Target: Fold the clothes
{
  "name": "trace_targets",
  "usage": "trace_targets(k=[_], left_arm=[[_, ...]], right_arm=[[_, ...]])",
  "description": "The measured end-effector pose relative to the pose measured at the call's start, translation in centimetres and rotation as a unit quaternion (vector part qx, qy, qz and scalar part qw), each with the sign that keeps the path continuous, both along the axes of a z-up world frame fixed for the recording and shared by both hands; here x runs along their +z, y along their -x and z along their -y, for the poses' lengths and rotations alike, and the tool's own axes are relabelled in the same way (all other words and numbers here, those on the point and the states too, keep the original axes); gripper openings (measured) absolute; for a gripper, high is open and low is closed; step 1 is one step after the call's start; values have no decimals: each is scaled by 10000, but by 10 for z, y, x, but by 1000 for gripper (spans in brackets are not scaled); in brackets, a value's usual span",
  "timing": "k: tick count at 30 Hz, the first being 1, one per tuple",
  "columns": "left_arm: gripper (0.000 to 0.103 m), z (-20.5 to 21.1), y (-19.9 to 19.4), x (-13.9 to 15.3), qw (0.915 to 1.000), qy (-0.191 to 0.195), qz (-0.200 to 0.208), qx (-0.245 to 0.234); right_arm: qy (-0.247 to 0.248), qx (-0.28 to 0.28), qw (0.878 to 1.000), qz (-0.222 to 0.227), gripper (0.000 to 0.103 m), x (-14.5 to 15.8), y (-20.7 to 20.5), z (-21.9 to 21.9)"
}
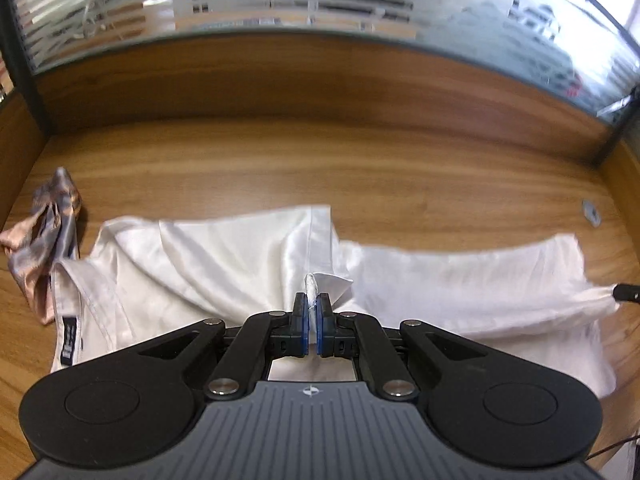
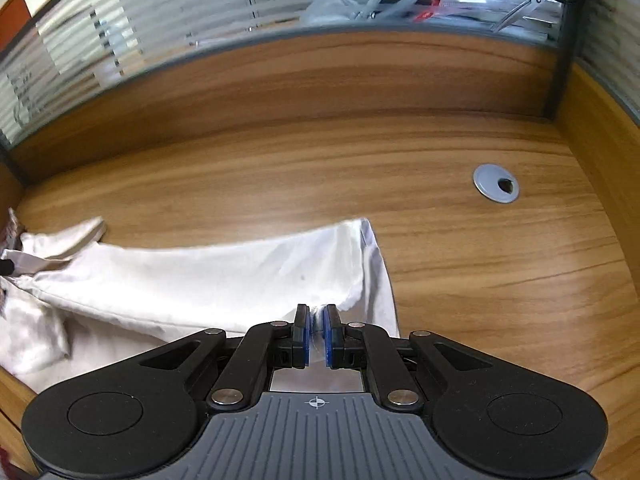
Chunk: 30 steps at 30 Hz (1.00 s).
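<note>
Two claws: both were clamped on the same garment
Desk point(image 1: 280, 168): wood grain, carried everything
White garment point(image 1: 224, 264): lay spread and rumpled across the desk's near half
Patterned cloth point(image 1: 44, 232): bunched at the garment's left end, touching it
Left claw point(image 1: 312, 304): pinched shut on a bunched fold mid-garment
Right claw point(image 2: 316, 314): squeezed tight on the garment's right-end edge
Grommet point(image 2: 496, 183): grey, well apart from the fabric

Each hand-held gripper point(image 1: 312, 304) point(image 2: 317, 314) has black linkage arms, silver pivot screws, blue pads and a ribbed grey base.
</note>
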<state>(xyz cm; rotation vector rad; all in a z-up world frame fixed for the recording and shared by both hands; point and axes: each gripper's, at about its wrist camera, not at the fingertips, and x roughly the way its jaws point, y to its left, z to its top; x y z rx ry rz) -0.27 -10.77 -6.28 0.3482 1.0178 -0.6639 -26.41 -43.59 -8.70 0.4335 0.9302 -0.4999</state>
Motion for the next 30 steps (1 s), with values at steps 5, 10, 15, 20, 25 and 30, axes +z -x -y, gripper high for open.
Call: trace_targets(k=[5,10,15,20,25,30], left_arm=[[11,-8,15,-23,9995,-198,-164,-180],[23,-32,21,-19,9998,29,-177,-122],[23,-59,17,-13,9997,197,-106,130],[26,-87,0,-6,9986,232,67,475],[27,-112,-20,-6,9958,275,86,867],[27,-133,-38,-11,9904,359,-67,1335]], right_arm=[[82,125,9992,-367,11,-28,3,-13],[110,335,9983,-462,19,-28,-11,-29],[15,672,9973,-301,25,-16,-44,-45],[-80,1009,9948,-139,25,-5,-77,-61],[-175,1344,9908,23,26,6,-110,-77],[-278,1713,9847,159,26,13,-149,-93]])
